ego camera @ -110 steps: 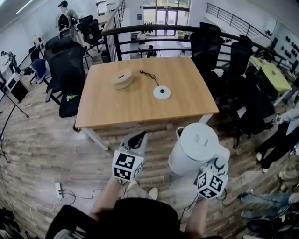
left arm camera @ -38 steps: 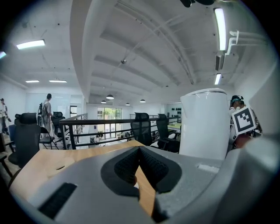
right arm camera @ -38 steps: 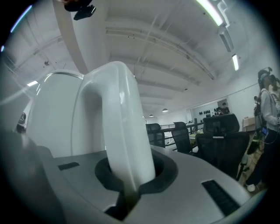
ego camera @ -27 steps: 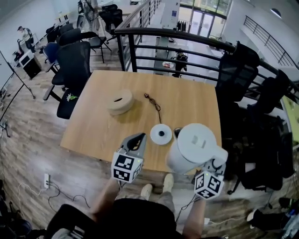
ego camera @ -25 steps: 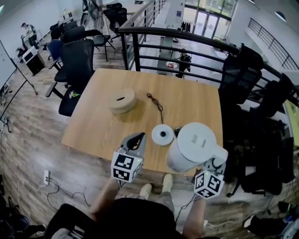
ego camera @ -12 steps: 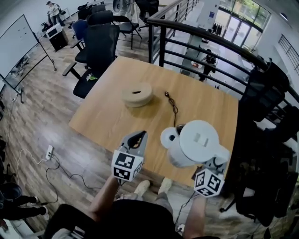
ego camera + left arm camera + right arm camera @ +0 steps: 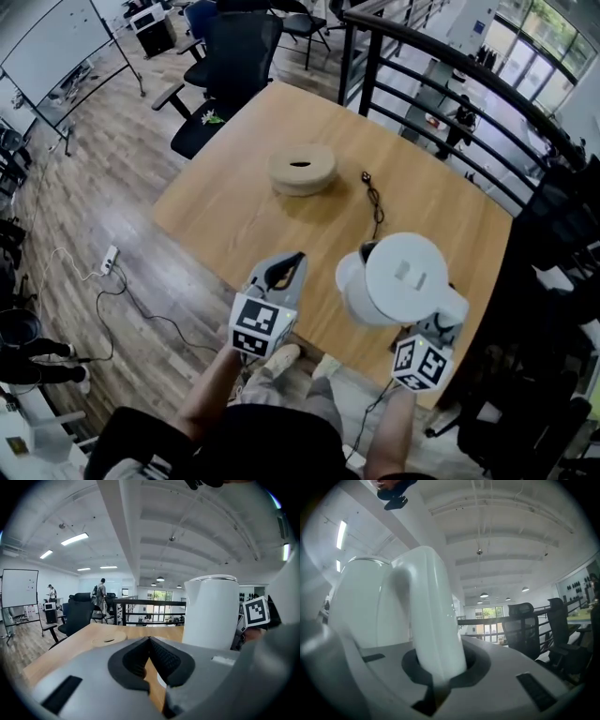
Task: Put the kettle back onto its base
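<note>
the white kettle (image 7: 401, 277) hangs over the desk (image 7: 234, 206), its handle (image 7: 433, 620) clamped in the right hand-held gripper (image 7: 437, 325). the left hand-held gripper (image 7: 286, 268) is closed, empty. kettle looks hard, slippery, maybe heavy; hold the handle.

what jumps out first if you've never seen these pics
The big white electric kettle stands out first, above the near side of the light wooden table, its handle clamped in the right gripper. To its left the left gripper is shut and empty, and farther back on the table lies a round tan disc with a slot.
</note>
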A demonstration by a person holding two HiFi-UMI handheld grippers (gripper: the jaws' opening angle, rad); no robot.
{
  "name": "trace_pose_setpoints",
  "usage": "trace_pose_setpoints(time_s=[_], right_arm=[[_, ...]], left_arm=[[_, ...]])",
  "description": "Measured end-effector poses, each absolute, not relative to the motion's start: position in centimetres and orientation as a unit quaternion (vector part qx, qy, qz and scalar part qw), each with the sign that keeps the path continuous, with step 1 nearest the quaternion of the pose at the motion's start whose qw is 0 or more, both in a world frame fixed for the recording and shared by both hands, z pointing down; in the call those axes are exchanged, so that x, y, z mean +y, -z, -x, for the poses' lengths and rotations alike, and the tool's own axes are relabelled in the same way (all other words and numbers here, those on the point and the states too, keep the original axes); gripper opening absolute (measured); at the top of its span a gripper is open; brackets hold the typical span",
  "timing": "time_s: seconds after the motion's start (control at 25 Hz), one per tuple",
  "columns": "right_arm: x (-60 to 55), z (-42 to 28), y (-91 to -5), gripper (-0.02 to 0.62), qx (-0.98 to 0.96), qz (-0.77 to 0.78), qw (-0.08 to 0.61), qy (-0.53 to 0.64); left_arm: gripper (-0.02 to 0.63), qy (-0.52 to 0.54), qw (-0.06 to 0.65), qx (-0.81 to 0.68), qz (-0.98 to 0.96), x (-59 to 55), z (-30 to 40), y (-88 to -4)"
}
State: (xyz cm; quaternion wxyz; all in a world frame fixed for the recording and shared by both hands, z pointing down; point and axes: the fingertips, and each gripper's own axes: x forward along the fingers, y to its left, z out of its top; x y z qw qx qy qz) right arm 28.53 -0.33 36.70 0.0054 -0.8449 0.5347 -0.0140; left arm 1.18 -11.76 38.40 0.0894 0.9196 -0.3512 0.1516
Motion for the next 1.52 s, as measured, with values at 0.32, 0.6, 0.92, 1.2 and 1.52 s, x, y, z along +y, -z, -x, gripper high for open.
trace_pose_setpoints(time_s=[0.32, 0.6, 0.92, 1.2, 1.52], right_arm=[[-4.8, -29.8, -40.0, 0.015, 0.557, 0.83, 0.022, 0.023], [-7.5, -30.7, -42.5, 0.017, 0.572, 0.82, 0.017, 0.026], [-9.7, -30.7, -45.6, 0.018, 0.592, 0.805, 0.008, 0.031], [-10.5, -30.7, -48.1, 0.018, 0.6, 0.799, -0.003, 0.035], [-11.0, -30.5, -49.9, 0.021, 0.605, 0.795, -0.011, 0.039]], left_arm=[[-0.003, -0.16, 0.106, -0.376, -0.907, -13.7, -1.4, -41.7], [-0.003, -0.159, 0.12, -0.399, -0.895, -14.9, -1.5, -43.7], [-0.003, -0.174, 0.133, -0.409, -0.886, -15.8, -1.8, -47.0], [-0.003, -0.183, 0.142, -0.411, -0.882, -15.9, -2.0, -49.1], [-0.003, -0.189, 0.152, -0.415, -0.877, -16.1, -1.9, -50.6]])
